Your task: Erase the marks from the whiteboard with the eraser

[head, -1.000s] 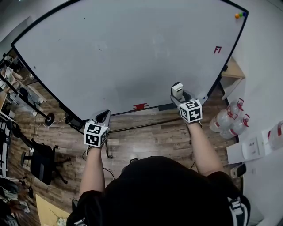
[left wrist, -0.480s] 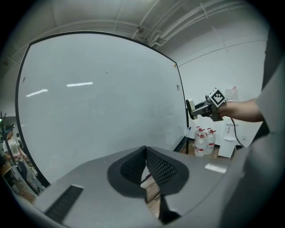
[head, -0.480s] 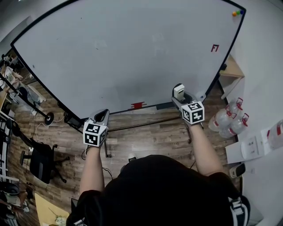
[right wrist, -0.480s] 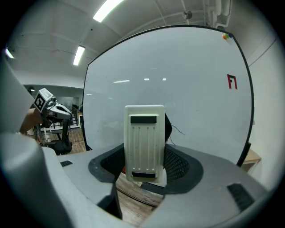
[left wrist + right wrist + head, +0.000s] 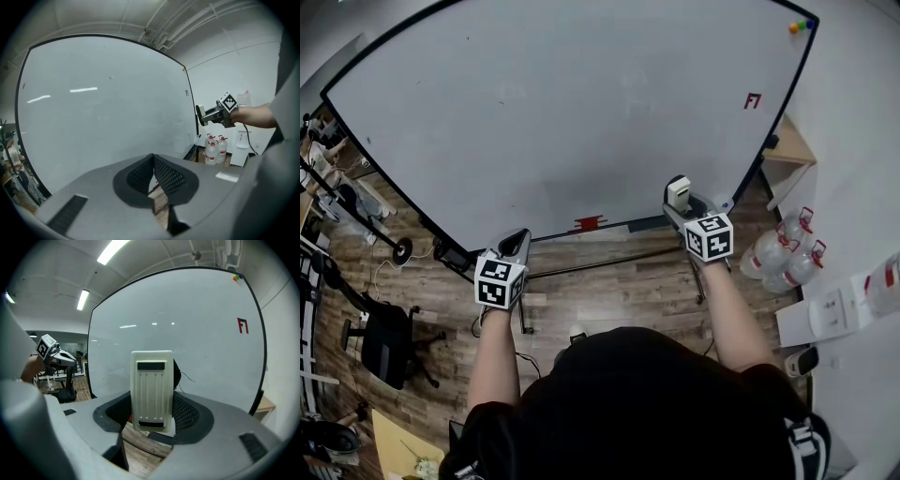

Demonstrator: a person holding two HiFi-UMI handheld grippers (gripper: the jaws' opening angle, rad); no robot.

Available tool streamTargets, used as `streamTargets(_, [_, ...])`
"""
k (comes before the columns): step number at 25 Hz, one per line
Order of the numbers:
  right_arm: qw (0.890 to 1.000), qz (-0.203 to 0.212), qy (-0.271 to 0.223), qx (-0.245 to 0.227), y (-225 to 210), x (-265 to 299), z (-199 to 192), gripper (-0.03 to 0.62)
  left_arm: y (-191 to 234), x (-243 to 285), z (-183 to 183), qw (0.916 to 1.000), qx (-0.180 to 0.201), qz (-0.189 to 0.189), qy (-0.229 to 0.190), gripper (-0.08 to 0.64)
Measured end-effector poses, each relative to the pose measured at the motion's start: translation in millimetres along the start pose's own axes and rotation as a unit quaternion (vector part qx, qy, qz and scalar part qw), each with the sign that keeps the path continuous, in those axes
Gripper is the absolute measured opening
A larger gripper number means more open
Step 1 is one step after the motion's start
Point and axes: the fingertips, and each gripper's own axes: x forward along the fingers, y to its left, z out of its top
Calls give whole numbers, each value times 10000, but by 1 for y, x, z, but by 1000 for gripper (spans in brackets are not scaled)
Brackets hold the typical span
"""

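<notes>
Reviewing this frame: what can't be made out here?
Wiping face of the white plastic eraser: turned away, right gripper view.
The small red object on the whiteboard ledge: too small, head view.
The coloured dots at the board's top corner: too small, both views.

Left claw [image 5: 152, 160] closed, right claw [image 5: 151, 405] gripping eraser [image 5: 151, 380]

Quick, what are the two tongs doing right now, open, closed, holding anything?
Left tongs: closed, empty.
Right tongs: closed on the eraser.
</notes>
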Motion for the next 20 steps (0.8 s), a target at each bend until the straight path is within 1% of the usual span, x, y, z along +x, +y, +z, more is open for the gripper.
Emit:
streamTargets(13, [10000,20,42,46,-2,-7,-6,250,-6,2,2,10000,4,-39,-18,12])
streamTargets(20, [9999,112,48,23,5,-4,-6,250,-7,2,3,10000,-27,-36,-37,12])
